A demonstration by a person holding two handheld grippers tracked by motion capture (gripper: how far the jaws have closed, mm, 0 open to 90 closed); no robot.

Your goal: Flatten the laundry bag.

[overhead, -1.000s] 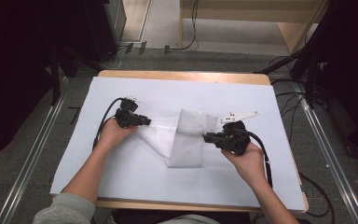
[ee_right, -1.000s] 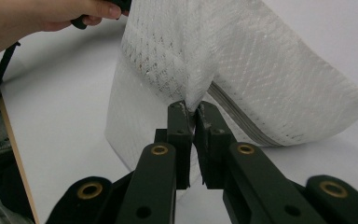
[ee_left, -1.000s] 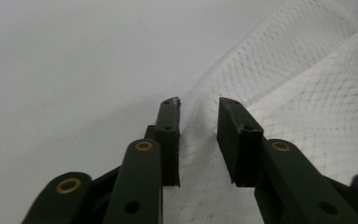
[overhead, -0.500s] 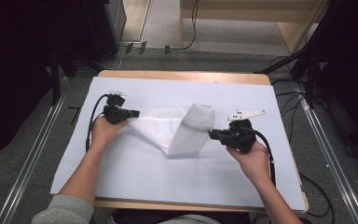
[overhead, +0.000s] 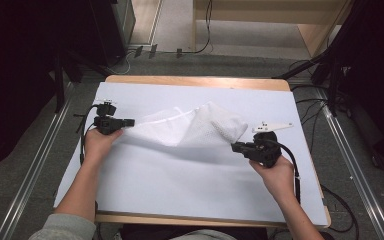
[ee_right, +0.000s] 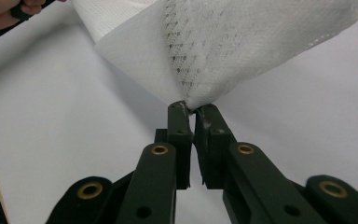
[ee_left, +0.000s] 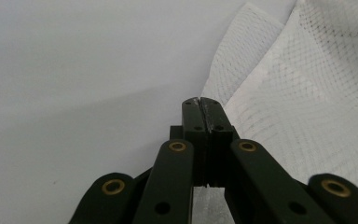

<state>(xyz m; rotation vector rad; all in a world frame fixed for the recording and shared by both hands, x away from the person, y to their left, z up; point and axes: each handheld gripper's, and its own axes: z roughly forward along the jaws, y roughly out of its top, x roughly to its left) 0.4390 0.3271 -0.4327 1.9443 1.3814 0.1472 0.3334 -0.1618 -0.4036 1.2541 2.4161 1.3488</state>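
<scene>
A white mesh cloth (overhead: 190, 127) is stretched above the white table cover (overhead: 180, 175) between both grippers. My left gripper (overhead: 130, 121) is shut on the cloth's left corner, and in the left gripper view the jaws press together with the mesh cloth (ee_left: 298, 102) to their right. My right gripper (overhead: 235, 146) is shut on the cloth's right corner; in the right gripper view the cloth (ee_right: 223, 51) fans up from the pinched tips of my right gripper (ee_right: 192, 108). The cloth is folded over itself near the right end.
The table (overhead: 195, 80) has a wooden edge showing at the far side. Metal rails (overhead: 35, 165) run along the floor on both sides. A wooden structure (overhead: 260, 20) and cables (overhead: 310, 107) lie beyond the table. Dark equipment (overhead: 40, 45) stands at far left.
Both grippers have moved apart, left one further left and right one to the right, pulling the cloth out from a bunched fold into a wider span.
</scene>
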